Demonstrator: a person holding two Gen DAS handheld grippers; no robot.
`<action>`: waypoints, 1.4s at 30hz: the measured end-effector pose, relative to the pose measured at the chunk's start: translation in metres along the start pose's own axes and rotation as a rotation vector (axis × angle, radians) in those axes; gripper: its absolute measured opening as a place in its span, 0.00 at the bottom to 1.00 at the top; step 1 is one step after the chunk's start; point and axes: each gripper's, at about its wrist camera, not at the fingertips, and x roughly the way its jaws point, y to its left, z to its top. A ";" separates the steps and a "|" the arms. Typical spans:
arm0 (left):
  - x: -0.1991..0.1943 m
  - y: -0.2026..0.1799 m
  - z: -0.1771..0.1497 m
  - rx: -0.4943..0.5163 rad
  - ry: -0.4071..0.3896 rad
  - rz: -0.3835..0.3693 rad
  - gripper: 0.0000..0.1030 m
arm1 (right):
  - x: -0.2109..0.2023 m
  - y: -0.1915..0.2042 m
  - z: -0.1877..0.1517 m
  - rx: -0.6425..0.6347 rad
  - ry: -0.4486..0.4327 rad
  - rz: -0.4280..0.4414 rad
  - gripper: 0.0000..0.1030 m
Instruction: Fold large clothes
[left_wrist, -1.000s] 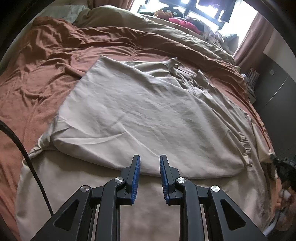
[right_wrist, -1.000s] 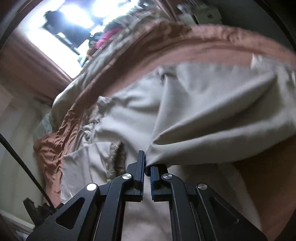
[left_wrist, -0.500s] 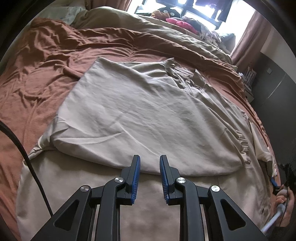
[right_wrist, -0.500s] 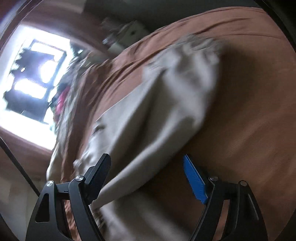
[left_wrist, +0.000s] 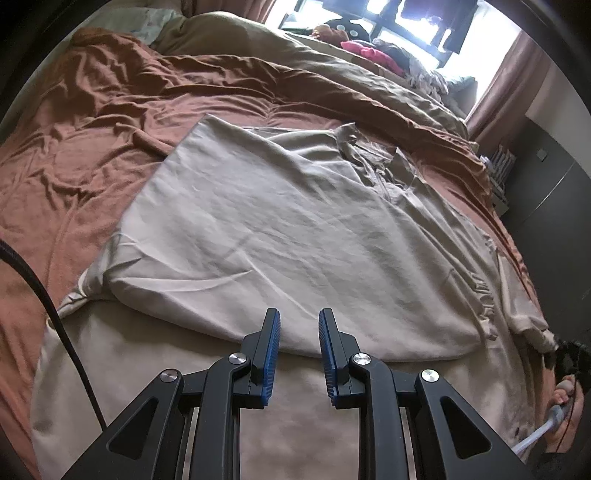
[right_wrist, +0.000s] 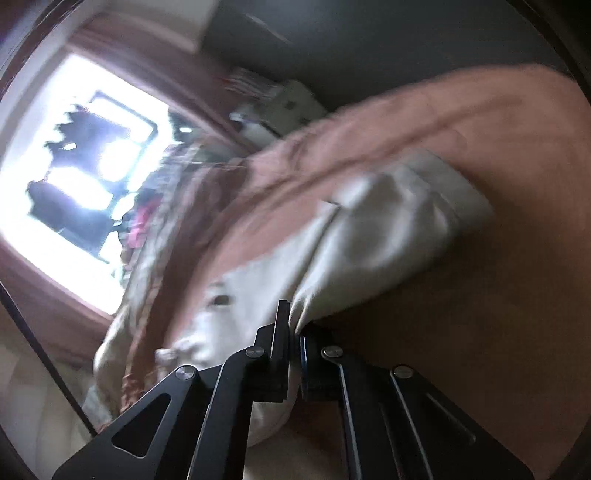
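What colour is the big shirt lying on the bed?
The shirt is a plain light beige, with no pattern. The left wrist view shows it best.

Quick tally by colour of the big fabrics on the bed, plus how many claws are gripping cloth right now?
Beige garment: 1
Rust-brown bedsheet: 1
Olive-tan duvet: 1
Claws gripping cloth: 1, the right claw, shut on the garment; the left claw is empty
Total fabrics: 3

My left gripper (left_wrist: 298, 332) points steeply downward, jaws slightly parted and empty. My right gripper (right_wrist: 293, 334) is clamped on cloth (right_wrist: 388, 240).
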 end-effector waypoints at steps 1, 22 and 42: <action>-0.001 -0.001 0.000 0.001 -0.003 -0.003 0.22 | -0.007 0.012 -0.002 -0.025 -0.006 0.028 0.01; -0.021 0.020 0.007 -0.100 -0.050 -0.026 0.22 | -0.010 0.164 -0.089 -0.482 0.273 0.396 0.01; -0.011 0.024 0.002 -0.091 0.006 0.012 0.26 | 0.060 0.238 -0.084 -0.457 0.641 0.150 0.69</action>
